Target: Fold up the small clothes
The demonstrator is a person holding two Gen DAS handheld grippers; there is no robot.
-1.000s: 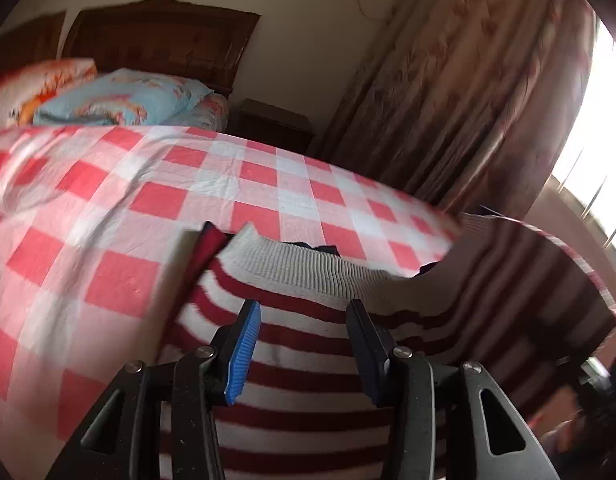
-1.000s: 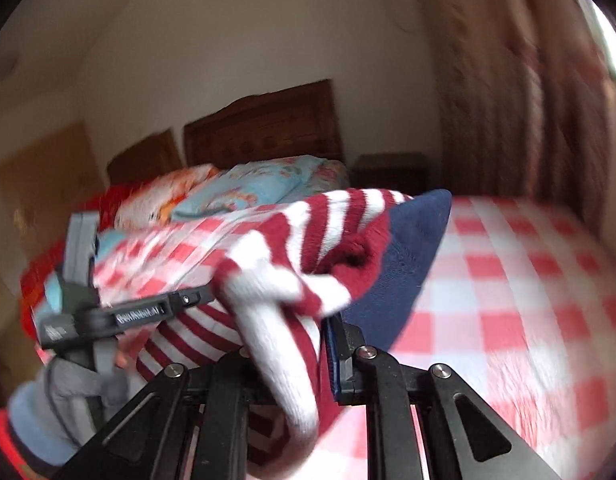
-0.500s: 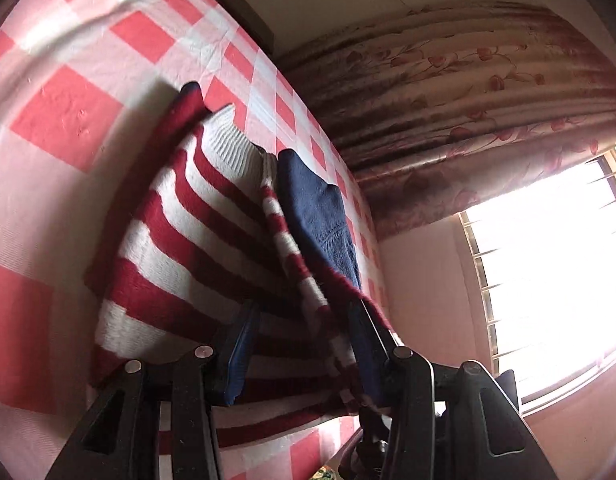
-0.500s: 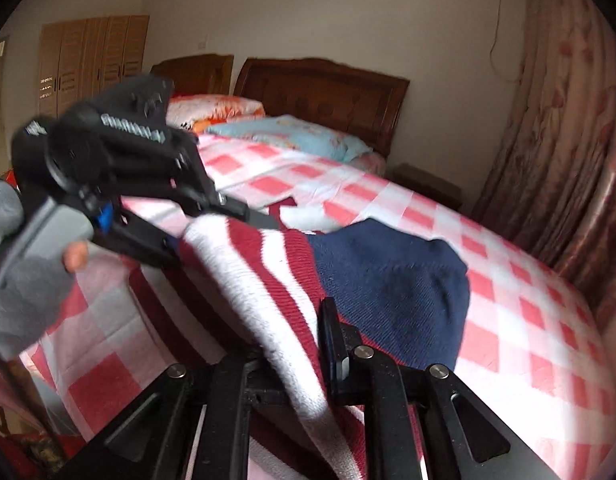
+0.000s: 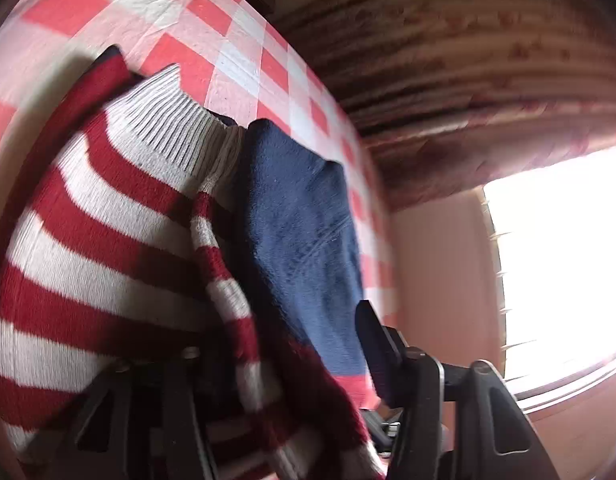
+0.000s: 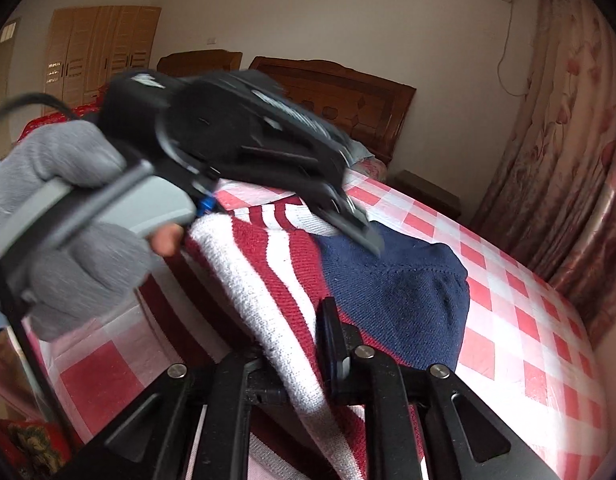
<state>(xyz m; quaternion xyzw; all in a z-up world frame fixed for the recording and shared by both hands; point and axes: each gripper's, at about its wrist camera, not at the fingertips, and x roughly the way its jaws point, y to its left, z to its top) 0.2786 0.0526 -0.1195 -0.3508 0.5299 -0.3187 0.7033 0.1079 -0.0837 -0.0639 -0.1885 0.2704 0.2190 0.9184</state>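
Observation:
A small red-and-white striped sweater [image 5: 108, 240] with a navy blue part [image 5: 304, 248] lies on the checked bedspread [image 5: 236, 52]. In the right wrist view the sweater [image 6: 268, 272] has its striped edge running between my right gripper's [image 6: 296, 344] jaws, which are shut on it. My left gripper [image 5: 276, 340] stands open over the sweater, a striped fold draped across its left finger. In the right wrist view the left gripper [image 6: 359, 228] reaches over the navy part [image 6: 395, 292], held by a grey-gloved hand [image 6: 68, 216].
The red-and-white checked bed [image 6: 527, 320] stretches right. A wooden headboard [image 6: 339, 92] and pillows stand at the far end, a nightstand [image 6: 423, 192] beside it. Flowered curtains [image 6: 567, 140] hang on the right, a bright window [image 5: 555, 264] beyond. Wardrobes [image 6: 100, 48] stand at the back left.
The right gripper has carried the striped sleeve across and down over the sweater. The left gripper has tilted and moved lower and closer over the garment, its jaws staying open.

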